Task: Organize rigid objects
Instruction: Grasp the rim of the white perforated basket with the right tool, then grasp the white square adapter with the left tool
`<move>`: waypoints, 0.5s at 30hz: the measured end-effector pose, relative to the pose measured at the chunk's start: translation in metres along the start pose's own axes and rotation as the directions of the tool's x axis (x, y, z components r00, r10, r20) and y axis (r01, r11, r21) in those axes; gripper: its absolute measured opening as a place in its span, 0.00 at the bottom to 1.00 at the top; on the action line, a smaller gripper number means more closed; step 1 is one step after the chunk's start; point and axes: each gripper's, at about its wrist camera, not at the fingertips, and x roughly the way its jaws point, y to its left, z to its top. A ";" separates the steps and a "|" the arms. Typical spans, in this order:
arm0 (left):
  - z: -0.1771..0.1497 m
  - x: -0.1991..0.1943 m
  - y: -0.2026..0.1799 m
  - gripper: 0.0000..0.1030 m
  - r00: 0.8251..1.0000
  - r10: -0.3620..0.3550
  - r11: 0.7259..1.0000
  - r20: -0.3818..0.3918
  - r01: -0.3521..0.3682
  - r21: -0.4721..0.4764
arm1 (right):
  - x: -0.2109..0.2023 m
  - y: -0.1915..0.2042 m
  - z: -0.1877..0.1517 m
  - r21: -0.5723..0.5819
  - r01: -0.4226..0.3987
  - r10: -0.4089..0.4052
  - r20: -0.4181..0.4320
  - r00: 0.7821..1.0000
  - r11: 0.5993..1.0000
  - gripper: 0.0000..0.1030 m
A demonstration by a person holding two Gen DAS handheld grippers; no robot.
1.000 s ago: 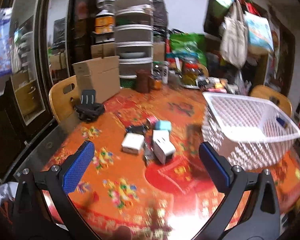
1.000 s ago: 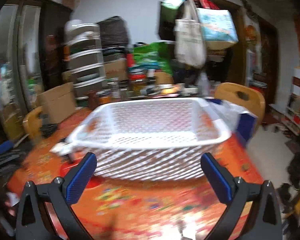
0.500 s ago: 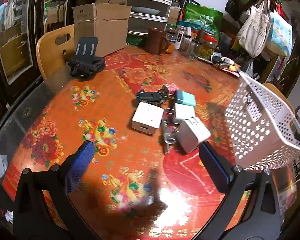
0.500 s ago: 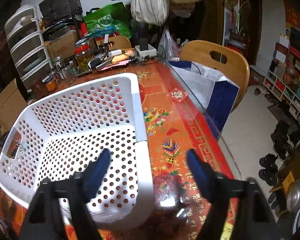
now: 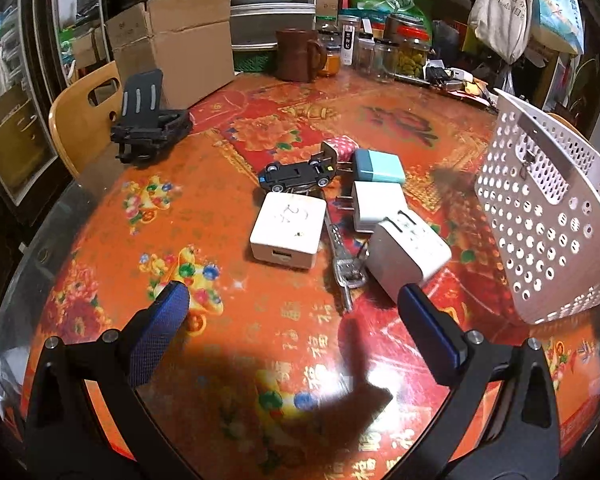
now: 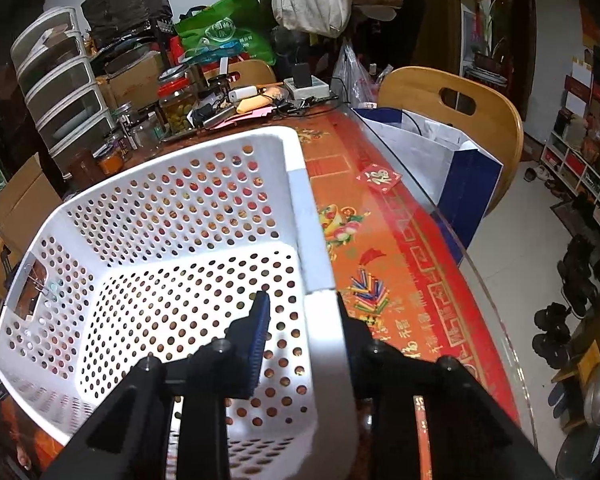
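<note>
A white perforated basket [image 6: 188, 208] stands on the orange table; my right gripper [image 6: 300, 304] is shut on the basket's right rim, one finger inside and one outside. In the left wrist view the basket [image 5: 548, 216] sits tilted at the right. A cluster lies mid-table: a white charger block [image 5: 288, 228], a white multi-plug adapter [image 5: 410, 254], a small white plug [image 5: 378, 204], a teal adapter [image 5: 378, 166], a black toy car [image 5: 298, 174], a pink dotted plug [image 5: 342, 146] and keys [image 5: 346, 268]. My left gripper [image 5: 292, 302] hangs open just before the cluster, holding nothing.
A black phone stand [image 5: 148, 128] sits at the table's left. A cardboard box [image 5: 172, 48], a brown mug [image 5: 298, 54] and jars [image 5: 408, 52] line the back. A wooden chair [image 6: 452, 120] with a white and blue bag [image 6: 432, 152] stands beyond the glass table edge [image 6: 476, 272].
My right gripper swung over the basket's right rim and shut on it. My left gripper dropped and moved closer to the cluster of chargers, staying open.
</note>
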 end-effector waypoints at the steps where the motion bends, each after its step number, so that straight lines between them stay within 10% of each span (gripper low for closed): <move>1: 0.003 0.002 0.002 1.00 1.000 0.004 1.000 -0.001 -0.004 0.001 | 0.001 0.001 0.001 -0.004 0.005 -0.005 0.000 1.000 1.000 0.20; 15: 0.036 0.059 0.019 0.92 0.997 0.008 0.997 -0.083 -0.001 0.078 | 0.001 0.006 0.001 -0.021 0.037 -0.037 0.001 0.999 0.999 0.19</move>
